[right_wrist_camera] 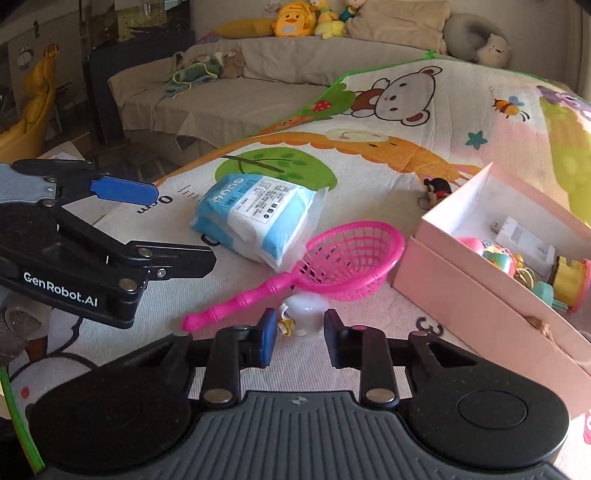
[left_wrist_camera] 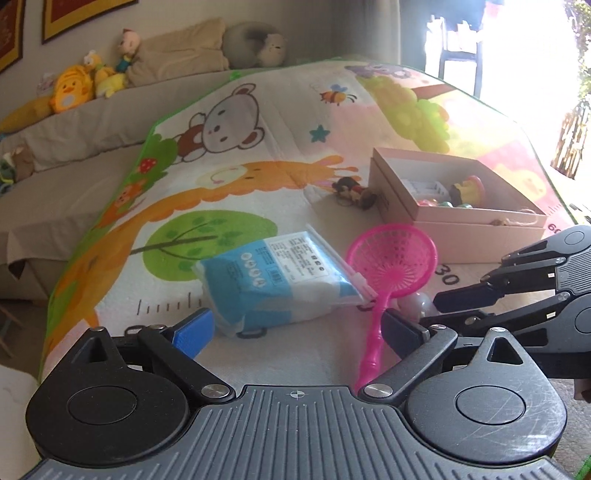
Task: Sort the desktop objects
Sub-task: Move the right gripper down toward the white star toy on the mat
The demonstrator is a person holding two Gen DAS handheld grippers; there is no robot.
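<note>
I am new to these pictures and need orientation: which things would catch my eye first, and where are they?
The bright pink plastic scoop lies in the middle of the cartoon play mat, its handle pointing toward the cameras. Left of it sits a blue-and-white tissue pack; right of it stands an open pink box holding small toys.

A home living room: a covered sofa (right_wrist_camera: pixel 229 96) with plush toys (right_wrist_camera: pixel 291 18) at the far side, a cartoon play mat (left_wrist_camera: pixel 258 155) nearer.
</note>
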